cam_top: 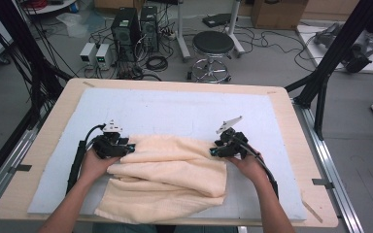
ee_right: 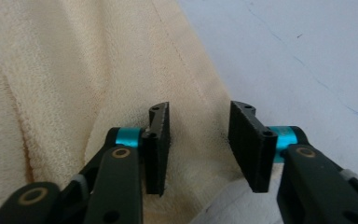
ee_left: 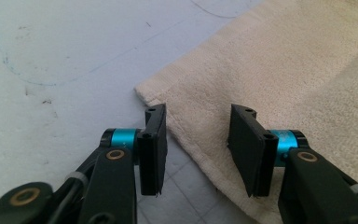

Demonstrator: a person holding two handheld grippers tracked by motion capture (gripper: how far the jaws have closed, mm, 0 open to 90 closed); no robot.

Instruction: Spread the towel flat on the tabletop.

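Lying folded on the white mat (cam_top: 175, 111) of the worktop (cam_top: 291, 126), the cream towel (cam_top: 170, 179) spreads toward 6 o'clock. The left gripper (cam_top: 126, 147) stands at its 10 o'clock corner, the right gripper (cam_top: 217, 151) at its 2 o'clock corner. Both jaws are released, the towel's hem lying between them, ungripped.

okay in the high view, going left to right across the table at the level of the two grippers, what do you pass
Bare pale wooden table edge → light grey foam mat → left gripper, black with blue-tipped jaws → folded cream terry towel → right gripper, also black → grey mat again → wooden edge.
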